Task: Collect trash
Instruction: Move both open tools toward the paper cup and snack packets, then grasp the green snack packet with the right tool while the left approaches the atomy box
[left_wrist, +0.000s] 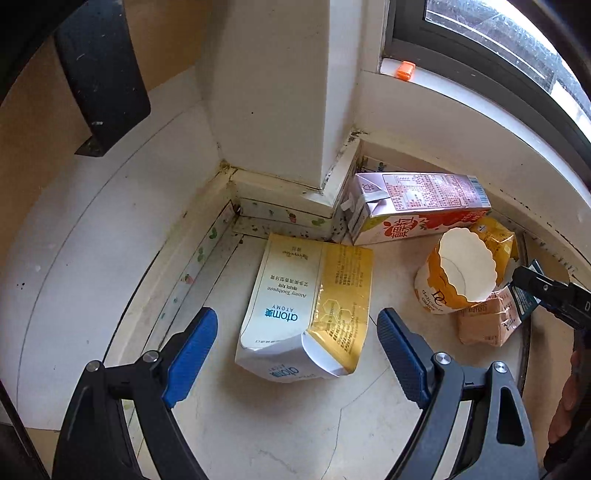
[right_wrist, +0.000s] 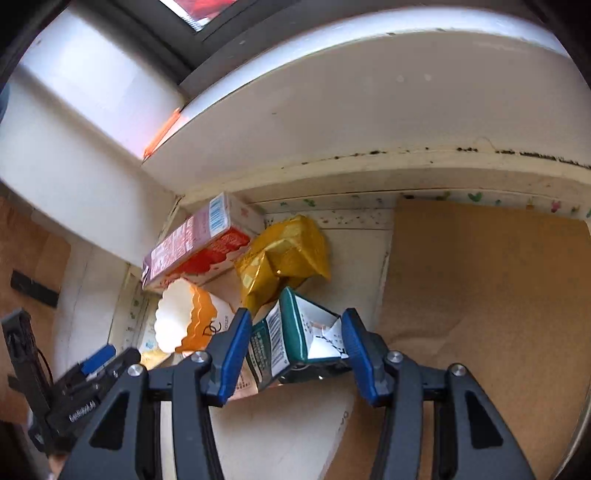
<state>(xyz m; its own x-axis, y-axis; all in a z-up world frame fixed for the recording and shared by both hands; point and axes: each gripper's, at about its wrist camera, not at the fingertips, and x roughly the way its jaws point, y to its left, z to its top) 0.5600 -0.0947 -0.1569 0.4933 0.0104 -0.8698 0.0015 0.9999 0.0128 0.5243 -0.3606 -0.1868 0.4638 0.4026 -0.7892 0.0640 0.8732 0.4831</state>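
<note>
While all the trash lies on the floor (left_wrist: 295, 424) by the wall, nothing looks collected: the wide-open left gripper (left_wrist: 297, 350) straddles the toothpaste box (left_wrist: 295, 310); the half-open right gripper (right_wrist: 295, 350) brackets the green carton (right_wrist: 291, 332), contact unclear.

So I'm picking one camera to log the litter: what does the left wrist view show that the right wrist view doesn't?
Left wrist only: the toothpaste box between the open left gripper. Right wrist only: the green carton between the right gripper fingers, and brown cardboard. Both: milk carton, scalloped paper cup, yellow wrapper.
</note>
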